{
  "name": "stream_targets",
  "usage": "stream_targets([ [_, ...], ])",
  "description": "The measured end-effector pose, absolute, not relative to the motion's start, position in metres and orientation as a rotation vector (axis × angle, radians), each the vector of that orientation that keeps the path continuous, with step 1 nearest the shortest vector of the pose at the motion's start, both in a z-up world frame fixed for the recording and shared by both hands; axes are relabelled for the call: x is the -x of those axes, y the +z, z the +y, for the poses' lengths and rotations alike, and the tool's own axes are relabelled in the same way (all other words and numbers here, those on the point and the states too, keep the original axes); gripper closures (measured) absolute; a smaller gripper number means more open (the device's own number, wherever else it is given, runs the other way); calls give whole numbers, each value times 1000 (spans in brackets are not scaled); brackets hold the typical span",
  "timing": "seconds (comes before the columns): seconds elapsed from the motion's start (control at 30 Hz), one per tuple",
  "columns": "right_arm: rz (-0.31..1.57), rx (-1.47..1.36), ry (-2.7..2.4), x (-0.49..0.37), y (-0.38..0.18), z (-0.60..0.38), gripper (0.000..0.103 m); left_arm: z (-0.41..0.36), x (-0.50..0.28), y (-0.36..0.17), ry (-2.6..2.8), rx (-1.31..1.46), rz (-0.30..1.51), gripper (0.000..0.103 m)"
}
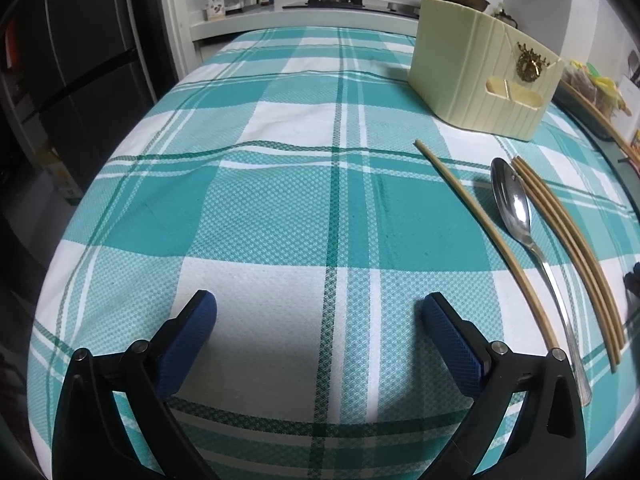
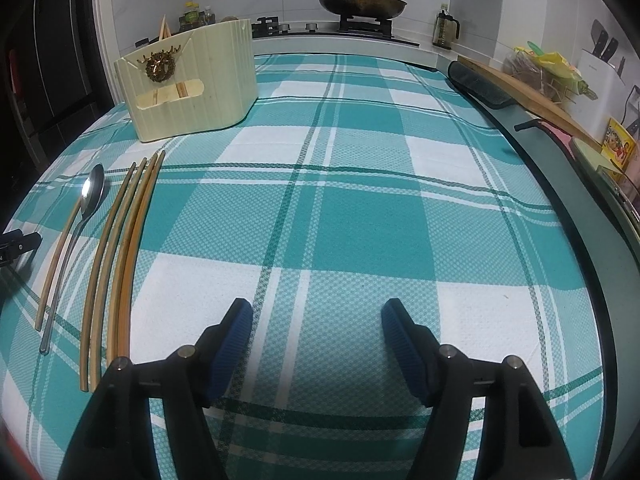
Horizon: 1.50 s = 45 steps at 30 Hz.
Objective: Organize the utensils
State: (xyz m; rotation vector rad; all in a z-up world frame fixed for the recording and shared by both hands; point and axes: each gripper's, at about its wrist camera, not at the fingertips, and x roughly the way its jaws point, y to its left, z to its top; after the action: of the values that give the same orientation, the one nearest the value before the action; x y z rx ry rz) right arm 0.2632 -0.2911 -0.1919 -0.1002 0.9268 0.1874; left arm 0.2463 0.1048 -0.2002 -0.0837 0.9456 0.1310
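You have a table under a cloth [image 2: 360,220] in front of you. On its far left stands a utensil holder [image 2: 192,80], with chopsticks standing in it. Nearer than the holder, a spoon [image 2: 86,208] lies on the cloth. A single chopstick [image 2: 60,252] lies just left of it, and a bundle of chopsticks [image 2: 120,256] lies just right of it. Behind the table runs a counter with a stove [image 2: 320,28], and a pan [image 2: 360,2] sits on the stove.
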Motion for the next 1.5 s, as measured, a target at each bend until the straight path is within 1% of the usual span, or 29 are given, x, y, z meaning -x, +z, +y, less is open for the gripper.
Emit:
stream_targets([
  [0.8,925,99,188,-263,-192,-292,33,106,-246,-198,149,96,941,1],
  [0.97,925,98,189,-263,-192,-292,33,87,-241,-179,48,311,880,1],
  [1.07,925,98,188,-263,-192,-292,33,50,-249,-174,17,223,872,1],
  [1.17,925,99,188,-263,-192,-291,33,26,-256,-181,43,121,880,1],
  [1.27,924,99,188,-263,-192,-291,33,18,-261,-194,71,61,925,2],
  [1.4,924,99,188,-263,-192,-291,33,21,-263,-197,92,41,954,2],
  [1.43,924,99,188,-263,-192,-291,33,22,-262,-197,89,38,951,2],
  [1.5,924,99,189,-263,-192,-291,33,23,-258,-196,86,35,949,8],
])
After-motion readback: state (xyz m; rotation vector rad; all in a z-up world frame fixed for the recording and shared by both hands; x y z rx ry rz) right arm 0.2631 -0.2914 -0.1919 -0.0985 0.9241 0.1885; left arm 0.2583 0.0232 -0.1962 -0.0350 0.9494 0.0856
